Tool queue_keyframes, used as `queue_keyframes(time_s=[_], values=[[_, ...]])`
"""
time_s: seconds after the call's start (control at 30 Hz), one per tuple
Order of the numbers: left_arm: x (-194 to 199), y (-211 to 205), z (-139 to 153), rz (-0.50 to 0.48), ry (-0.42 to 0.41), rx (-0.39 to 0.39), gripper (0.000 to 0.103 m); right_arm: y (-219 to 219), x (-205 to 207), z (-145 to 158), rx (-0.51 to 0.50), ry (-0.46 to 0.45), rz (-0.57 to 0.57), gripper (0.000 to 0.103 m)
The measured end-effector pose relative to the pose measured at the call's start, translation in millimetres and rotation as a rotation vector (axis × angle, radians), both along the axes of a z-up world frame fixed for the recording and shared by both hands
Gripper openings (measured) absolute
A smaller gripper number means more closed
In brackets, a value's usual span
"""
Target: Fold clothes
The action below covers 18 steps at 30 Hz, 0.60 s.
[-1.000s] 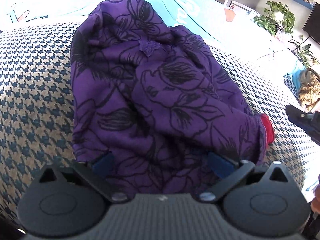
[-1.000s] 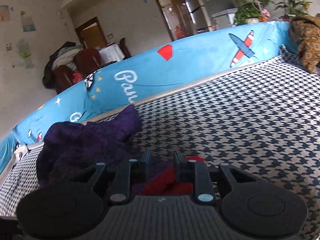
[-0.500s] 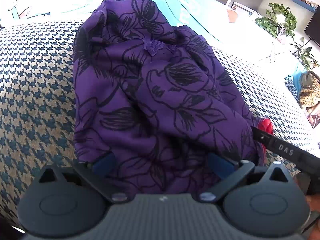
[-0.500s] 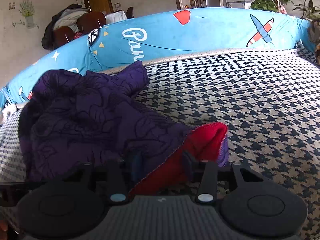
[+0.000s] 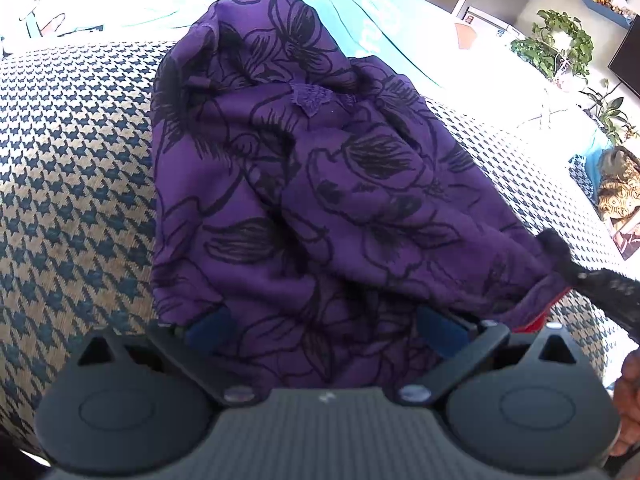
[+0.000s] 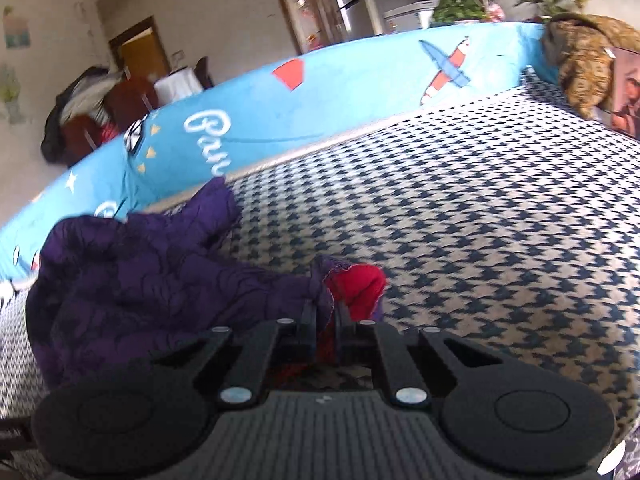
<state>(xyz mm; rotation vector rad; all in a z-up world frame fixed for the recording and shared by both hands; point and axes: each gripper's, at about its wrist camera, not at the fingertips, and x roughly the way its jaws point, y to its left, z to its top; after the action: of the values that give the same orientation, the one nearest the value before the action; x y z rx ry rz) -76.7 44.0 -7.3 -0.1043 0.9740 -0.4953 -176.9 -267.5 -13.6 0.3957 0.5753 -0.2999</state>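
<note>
Presently catalogued: one purple floral garment (image 5: 304, 200), crumpled in a loose heap on a houndstooth-covered surface (image 5: 72, 184), most likely a bed or sofa, bordered at the far side by a blue printed cushion (image 6: 360, 108).

Lining: red (image 6: 356, 286), exposed at one corner, turned outward.

Right gripper (image 6: 326, 316): jaws clenched on the garment's corner, right where purple edge meets red lining. The hold looks meant to lift or draw that corner out so the heap can be spread before folding.

Left gripper (image 5: 322, 326): jaws spread wide, straddling the near edge of the heap with cloth lying between the blue pads (image 5: 206, 326); nothing is pinched. Judged to be placed ready to close on the near hem, or to steady it while the other side pulls.

Condition of task: early; the cloth is bunched, no flat panel or crease line visible.

Other items: brown patterned object (image 6: 588, 64) at the far end of the surface, well apart from the garment; houseplant (image 5: 554, 46) and a fridge in the background room.

Handling note: thin, slack fabric, likely to drag unevenly if only one corner is pulled.
</note>
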Motion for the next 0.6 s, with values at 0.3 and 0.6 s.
queue_keyframes(time_s=[0.3,0.6], values=[[-2,3,-2,0.002,-0.003,0.005,0.103,-20,-22,-5,0.047,0.097,-0.136,0.011],[-5,2,-3,0.003,-0.003,0.005,0.103,-20,-14,10,0.048,-0.040,-0.057,0.012]])
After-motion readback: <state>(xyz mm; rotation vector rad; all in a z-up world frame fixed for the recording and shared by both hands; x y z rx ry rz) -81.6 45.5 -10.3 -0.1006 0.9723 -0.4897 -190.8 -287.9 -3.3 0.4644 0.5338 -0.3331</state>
